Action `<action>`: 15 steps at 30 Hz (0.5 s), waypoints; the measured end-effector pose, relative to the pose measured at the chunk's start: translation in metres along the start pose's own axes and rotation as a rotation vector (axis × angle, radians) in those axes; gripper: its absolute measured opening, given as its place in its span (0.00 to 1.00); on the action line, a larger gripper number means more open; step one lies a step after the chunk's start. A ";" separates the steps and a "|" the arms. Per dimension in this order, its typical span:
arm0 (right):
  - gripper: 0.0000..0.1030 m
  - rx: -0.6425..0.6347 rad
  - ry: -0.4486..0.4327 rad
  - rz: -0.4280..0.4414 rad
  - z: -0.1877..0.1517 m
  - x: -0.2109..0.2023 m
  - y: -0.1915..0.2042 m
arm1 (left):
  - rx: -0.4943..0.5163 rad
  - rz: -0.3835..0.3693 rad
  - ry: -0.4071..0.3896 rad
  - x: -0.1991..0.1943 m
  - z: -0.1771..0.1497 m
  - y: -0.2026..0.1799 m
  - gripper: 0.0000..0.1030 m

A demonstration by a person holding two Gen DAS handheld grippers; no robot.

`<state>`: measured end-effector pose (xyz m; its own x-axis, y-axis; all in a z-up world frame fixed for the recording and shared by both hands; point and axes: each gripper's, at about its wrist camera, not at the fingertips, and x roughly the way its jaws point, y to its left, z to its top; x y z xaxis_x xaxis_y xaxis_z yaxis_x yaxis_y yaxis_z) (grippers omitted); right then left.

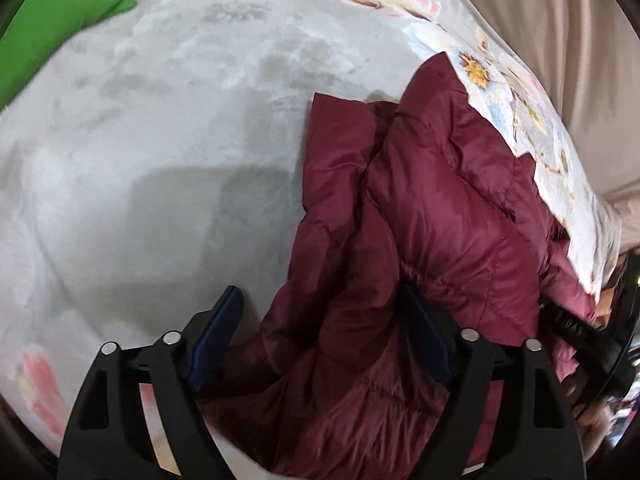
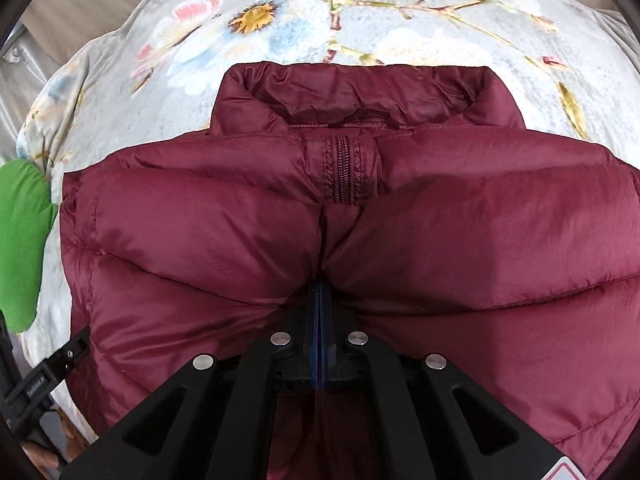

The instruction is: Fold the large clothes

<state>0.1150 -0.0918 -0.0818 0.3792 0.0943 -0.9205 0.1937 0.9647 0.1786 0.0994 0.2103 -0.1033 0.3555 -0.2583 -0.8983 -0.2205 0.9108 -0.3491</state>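
Note:
A maroon puffer jacket (image 2: 400, 208) lies on a grey floral blanket (image 2: 360, 20), collar at the far side and zipper down the middle. My right gripper (image 2: 320, 280) is shut on a pinch of the jacket fabric just below the zipper's end. In the left wrist view the jacket (image 1: 420, 200) is bunched at the right. My left gripper (image 1: 324, 304) is open, its jaws wide apart, with a fold of the jacket's edge lying between the blue pads (image 1: 218, 332). The other gripper's body (image 1: 588, 344) shows at the far right edge.
A green garment (image 1: 60, 12) lies at the far left corner of the blanket (image 1: 160, 140); it also shows in the right wrist view (image 2: 24, 240). Beige curtain (image 1: 560, 40) hangs beyond the bed's edge. The blanket's grey plain stretch lies left of the jacket.

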 end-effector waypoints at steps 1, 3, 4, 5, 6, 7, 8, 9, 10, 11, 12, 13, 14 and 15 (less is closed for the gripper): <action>0.00 -0.002 -0.005 0.001 -0.001 0.001 0.000 | -0.015 -0.011 0.001 0.002 0.002 0.001 0.81; 0.00 -0.005 -0.014 0.003 -0.002 0.001 -0.001 | -0.040 -0.039 -0.004 0.003 0.006 0.001 0.82; 0.00 -0.010 -0.016 0.003 -0.003 0.000 -0.002 | -0.043 -0.051 -0.007 0.003 0.007 0.001 0.81; 0.00 -0.015 -0.014 0.003 -0.002 0.000 -0.001 | -0.041 -0.061 -0.010 0.003 0.007 0.000 0.73; 0.00 -0.005 -0.007 0.003 -0.001 -0.005 -0.002 | -0.028 -0.077 -0.004 0.003 0.009 -0.001 0.64; 0.00 0.015 -0.011 0.007 -0.001 -0.013 -0.003 | -0.017 -0.099 0.006 0.003 0.010 -0.002 0.59; 0.00 0.032 -0.038 0.030 0.000 -0.025 -0.003 | -0.013 -0.126 0.019 0.003 0.010 -0.002 0.53; 0.00 0.022 -0.089 0.077 0.002 -0.044 0.005 | -0.015 -0.136 0.025 0.004 0.010 -0.001 0.48; 0.00 -0.021 -0.124 0.087 0.006 -0.057 0.017 | -0.015 -0.149 0.031 0.004 0.010 -0.001 0.45; 0.00 -0.068 -0.140 0.082 0.008 -0.063 0.029 | -0.012 -0.153 0.034 0.004 0.010 -0.002 0.42; 0.00 -0.140 -0.143 0.063 0.012 -0.064 0.046 | -0.008 -0.157 0.035 0.004 0.009 -0.002 0.38; 0.00 -0.186 -0.141 0.034 0.014 -0.061 0.057 | -0.006 -0.160 0.037 0.004 0.009 -0.003 0.35; 0.00 -0.209 -0.139 0.010 0.014 -0.057 0.063 | -0.004 -0.163 0.039 0.002 0.009 -0.004 0.31; 0.00 -0.207 -0.135 -0.009 0.015 -0.052 0.065 | -0.001 -0.167 0.039 -0.001 0.009 -0.004 0.26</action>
<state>0.1211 -0.0377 -0.0170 0.4985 0.0651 -0.8645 0.0130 0.9965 0.0825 0.1086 0.2101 -0.0990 0.3519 -0.4187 -0.8372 -0.1625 0.8535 -0.4951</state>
